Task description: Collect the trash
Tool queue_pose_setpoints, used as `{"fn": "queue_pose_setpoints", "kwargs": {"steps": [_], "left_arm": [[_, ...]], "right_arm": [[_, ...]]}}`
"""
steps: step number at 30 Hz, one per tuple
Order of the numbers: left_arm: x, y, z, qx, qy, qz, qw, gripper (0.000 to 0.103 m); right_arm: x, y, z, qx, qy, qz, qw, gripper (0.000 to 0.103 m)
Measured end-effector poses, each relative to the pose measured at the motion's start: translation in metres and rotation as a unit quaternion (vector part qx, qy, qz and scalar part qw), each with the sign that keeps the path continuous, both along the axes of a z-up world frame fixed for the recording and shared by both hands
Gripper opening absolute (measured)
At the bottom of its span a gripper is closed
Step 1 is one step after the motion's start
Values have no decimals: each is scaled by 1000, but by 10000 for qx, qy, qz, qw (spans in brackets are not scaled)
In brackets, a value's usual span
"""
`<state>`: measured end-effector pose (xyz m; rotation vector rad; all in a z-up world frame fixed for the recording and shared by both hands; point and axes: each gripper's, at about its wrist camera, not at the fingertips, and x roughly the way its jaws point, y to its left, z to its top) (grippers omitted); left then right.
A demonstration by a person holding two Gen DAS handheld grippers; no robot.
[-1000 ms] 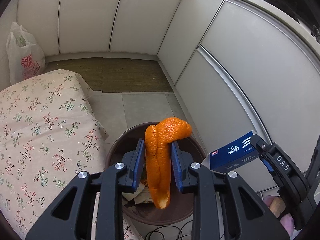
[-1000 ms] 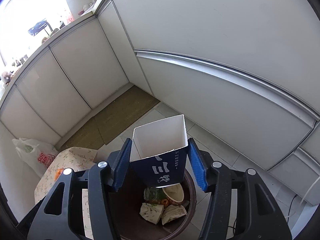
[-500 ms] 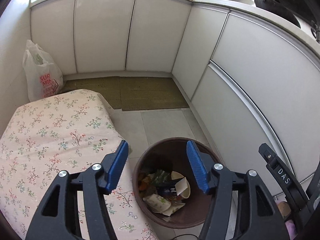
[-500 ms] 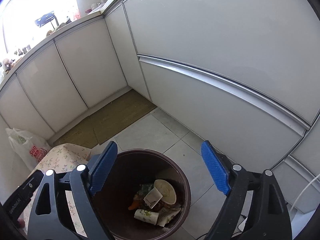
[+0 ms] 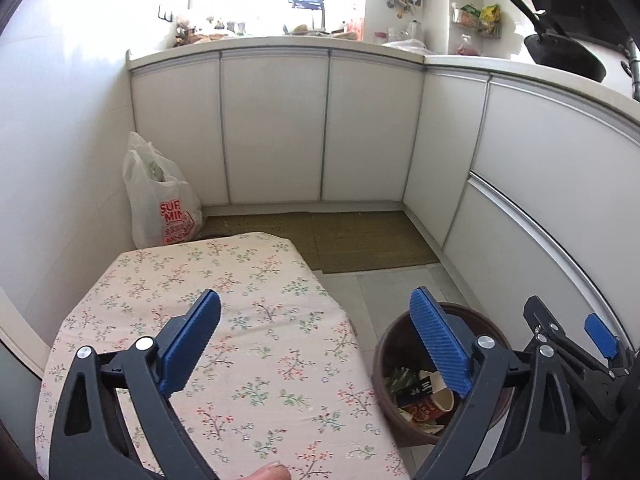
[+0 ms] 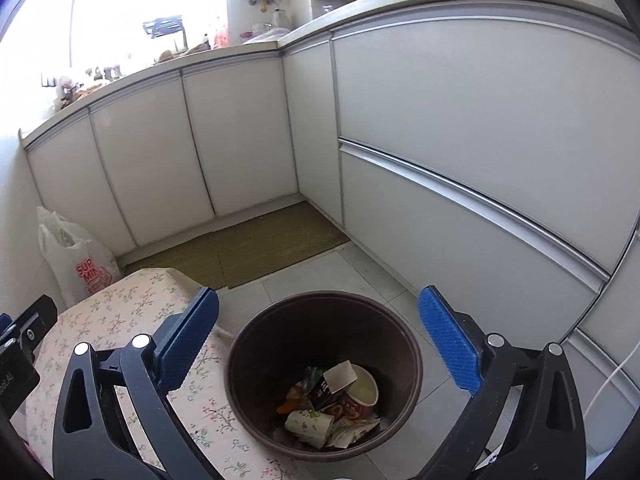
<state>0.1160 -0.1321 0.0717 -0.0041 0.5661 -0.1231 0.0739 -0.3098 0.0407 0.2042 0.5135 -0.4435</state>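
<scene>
The bin (image 6: 326,376), a round dark-brown tub, stands on the pale tiled floor (image 6: 360,272) with trash (image 6: 336,400) heaped at its bottom: a crumpled paper cup, a dark carton with its white flap up, a red-and-white bowl, scraps of paper and a bit of orange peel. The right gripper (image 6: 320,340) hangs over the bin, blue pads spread wide with nothing between them. Just beside the bin, touching or nearly so, is the floral cloth (image 5: 224,320) draped over a table, and above that cloth the left gripper (image 5: 316,344) is likewise splayed and holds nothing. Beyond the bin a woven mat (image 6: 248,244) lies along the white cabinets (image 6: 460,128), which turn a corner. Past the cloth, away from the bin, a white plastic bag (image 5: 160,200) with red print leans in the corner by the wall.
</scene>
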Motion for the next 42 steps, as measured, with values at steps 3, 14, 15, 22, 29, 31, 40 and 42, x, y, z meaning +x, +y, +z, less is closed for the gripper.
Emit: {"fn": "queue_pose_setpoints", "kwargs": {"steps": [3, 14, 15, 22, 29, 31, 40, 42], "left_arm": [[-13, 29, 4, -5, -210, 357, 9991, 96], [-44, 100, -7, 35, -176, 710, 9973, 96], [-47, 105, -10, 23, -141, 705, 9974, 96], [-70, 134, -35, -157, 49, 743, 9971, 96], [-84, 145, -55, -193, 165, 678, 9974, 96], [-85, 145, -56, -143, 164, 652, 9976, 96], [-82, 139, -65, -104, 297, 584, 9978, 96], [-81, 137, -67, -100, 337, 579, 9977, 96]], "right_arm": [[-7, 29, 0, -233, -33, 121, 9996, 96], [-36, 105, 4, -498, -448, 524, 9964, 96], [-40, 111, 4, -548, -490, 503, 9960, 96], [-63, 133, -4, -738, -549, 514, 9944, 96], [-72, 146, -28, -850, -244, 646, 9940, 96], [-75, 149, -32, -932, -244, 647, 9932, 96], [-75, 152, -37, -1054, -322, 601, 9921, 96], [-73, 150, -38, -1016, -303, 594, 9926, 96]]}}
